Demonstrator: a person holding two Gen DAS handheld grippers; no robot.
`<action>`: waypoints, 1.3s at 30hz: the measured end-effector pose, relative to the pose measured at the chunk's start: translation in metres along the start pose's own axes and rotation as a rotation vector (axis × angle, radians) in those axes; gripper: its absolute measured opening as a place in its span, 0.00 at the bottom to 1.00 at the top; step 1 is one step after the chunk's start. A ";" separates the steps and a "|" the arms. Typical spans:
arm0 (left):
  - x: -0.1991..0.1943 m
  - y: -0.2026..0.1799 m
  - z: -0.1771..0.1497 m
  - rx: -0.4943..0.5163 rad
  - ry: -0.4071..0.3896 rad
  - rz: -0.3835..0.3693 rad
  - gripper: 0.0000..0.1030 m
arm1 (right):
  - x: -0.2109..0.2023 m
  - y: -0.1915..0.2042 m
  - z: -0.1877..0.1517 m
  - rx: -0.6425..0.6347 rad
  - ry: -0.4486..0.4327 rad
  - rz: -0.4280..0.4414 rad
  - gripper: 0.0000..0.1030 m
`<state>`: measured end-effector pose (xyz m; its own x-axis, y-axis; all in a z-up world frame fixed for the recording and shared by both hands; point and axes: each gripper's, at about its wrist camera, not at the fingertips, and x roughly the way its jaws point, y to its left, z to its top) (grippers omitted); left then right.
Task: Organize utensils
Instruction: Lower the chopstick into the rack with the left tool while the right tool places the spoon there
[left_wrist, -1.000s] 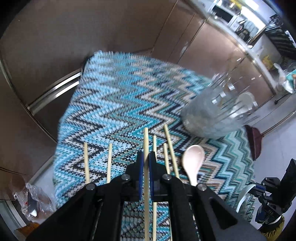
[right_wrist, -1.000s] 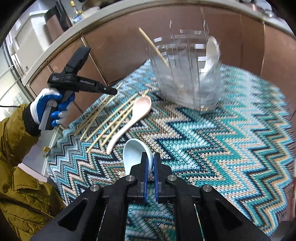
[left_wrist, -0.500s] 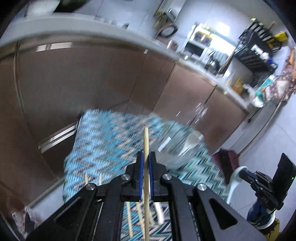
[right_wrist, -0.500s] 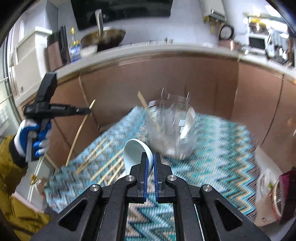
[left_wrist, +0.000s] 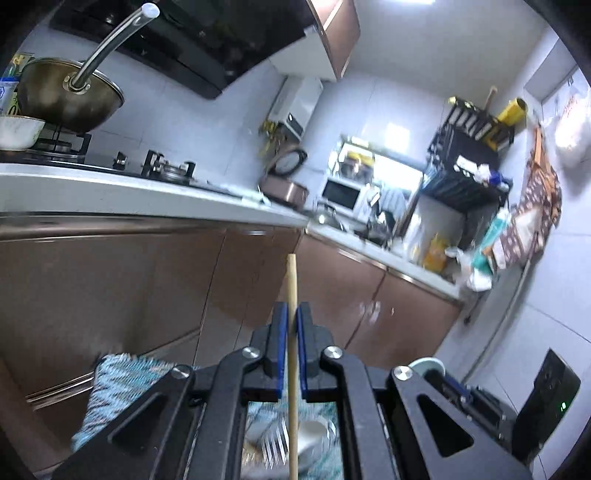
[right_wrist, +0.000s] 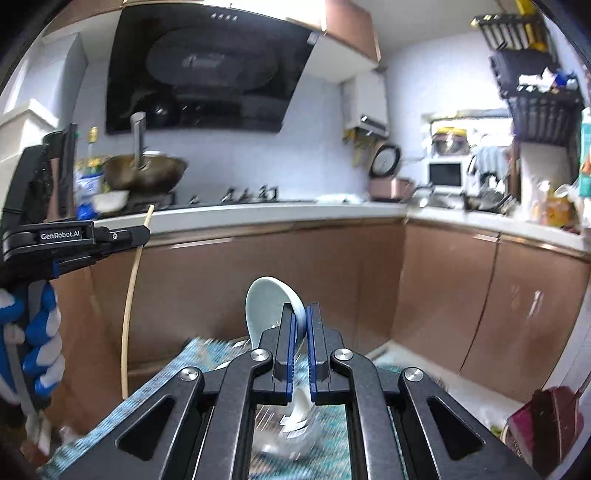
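Note:
My left gripper (left_wrist: 291, 310) is shut on a wooden chopstick (left_wrist: 291, 280), held upright and high above the table; the same chopstick (right_wrist: 133, 291) and left gripper (right_wrist: 142, 234) show at the left of the right wrist view. My right gripper (right_wrist: 301, 314) is shut on a pale blue ceramic spoon (right_wrist: 269, 302), bowl end up. The clear holder (left_wrist: 295, 439) with a white spoon in it shows blurred below the left gripper, and also below the right gripper (right_wrist: 291, 432).
A zigzag blue cloth (left_wrist: 118, 384) covers the table below. Brown cabinets (right_wrist: 443, 288) and a white counter (left_wrist: 129, 184) with a wok (left_wrist: 70, 96) stand behind. A red dustpan (right_wrist: 550, 417) sits on the floor at right.
Both grippers have risen and tilted up from the table. The cloth and holder have dropped to the bottom of both views. The kitchen wall now fills them.

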<state>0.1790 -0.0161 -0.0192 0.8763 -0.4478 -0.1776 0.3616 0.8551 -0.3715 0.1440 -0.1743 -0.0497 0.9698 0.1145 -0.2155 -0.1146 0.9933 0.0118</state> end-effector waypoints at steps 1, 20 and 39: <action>0.008 -0.001 -0.002 -0.003 -0.022 0.007 0.05 | 0.009 -0.002 0.000 0.003 -0.014 -0.011 0.06; 0.081 0.009 -0.097 0.102 -0.163 0.200 0.07 | 0.093 -0.001 -0.081 0.024 0.012 -0.079 0.11; -0.024 -0.005 -0.063 0.201 -0.204 0.212 0.45 | 0.002 -0.001 -0.050 0.078 -0.098 -0.090 0.93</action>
<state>0.1356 -0.0264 -0.0705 0.9769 -0.2105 -0.0381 0.2023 0.9669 -0.1553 0.1348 -0.1753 -0.0988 0.9922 0.0218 -0.1225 -0.0129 0.9972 0.0735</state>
